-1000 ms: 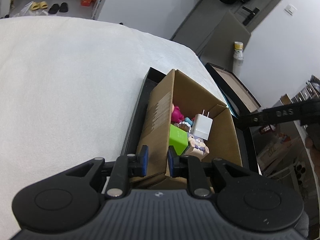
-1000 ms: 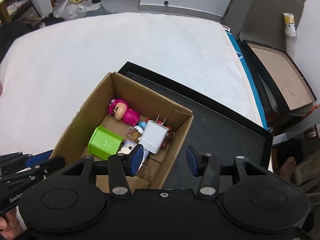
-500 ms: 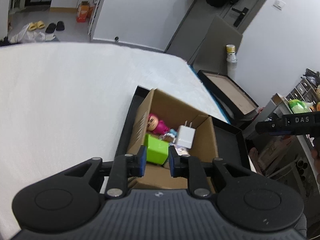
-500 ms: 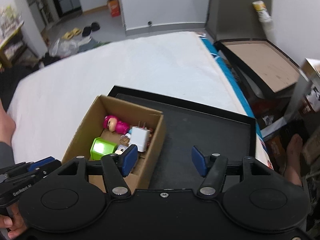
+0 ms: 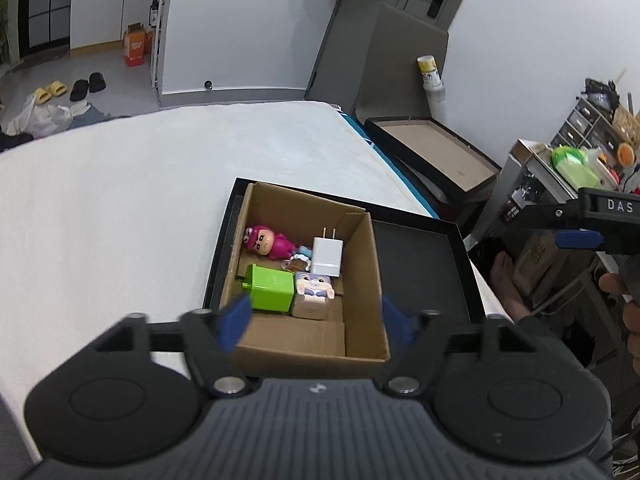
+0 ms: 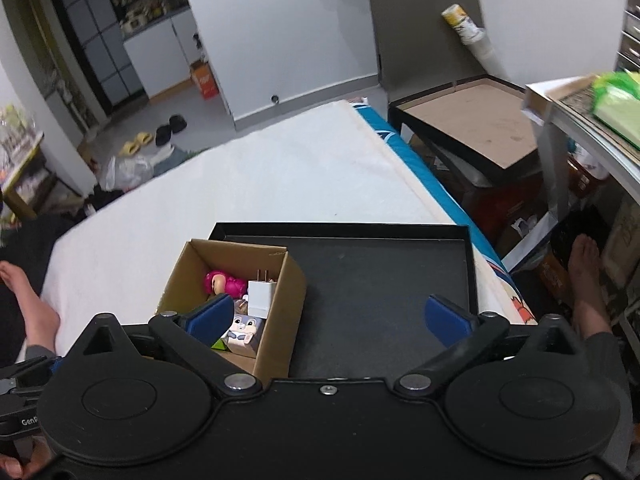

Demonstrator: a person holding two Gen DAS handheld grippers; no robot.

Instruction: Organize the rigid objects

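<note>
A brown cardboard box (image 5: 362,280) (image 6: 288,292) stands in the left part of a shallow black tray (image 5: 420,256) (image 6: 380,280) on the white bed. Inside lie a pink figure (image 5: 266,240) (image 6: 220,282), a white charger (image 5: 327,256) (image 6: 260,294), a green block (image 5: 271,288) and a bunny cube (image 5: 314,286) (image 6: 244,326). My left gripper (image 5: 314,322) is open and empty, held above the box's near wall. My right gripper (image 6: 328,316) is open and empty above the tray's near edge. The right gripper also shows at the right of the left wrist view (image 5: 580,238).
The white bed surface (image 5: 120,208) spreads left and back. Beyond its right edge stand another black box with a brown lining (image 5: 432,152) (image 6: 472,116) and a cluttered shelf (image 5: 580,164). A bare foot (image 6: 588,280) is on the floor at right.
My left gripper let go of the box's near wall, opened wide and rose back. My right gripper pulled up and away and opened wider. The box stays in the tray.
</note>
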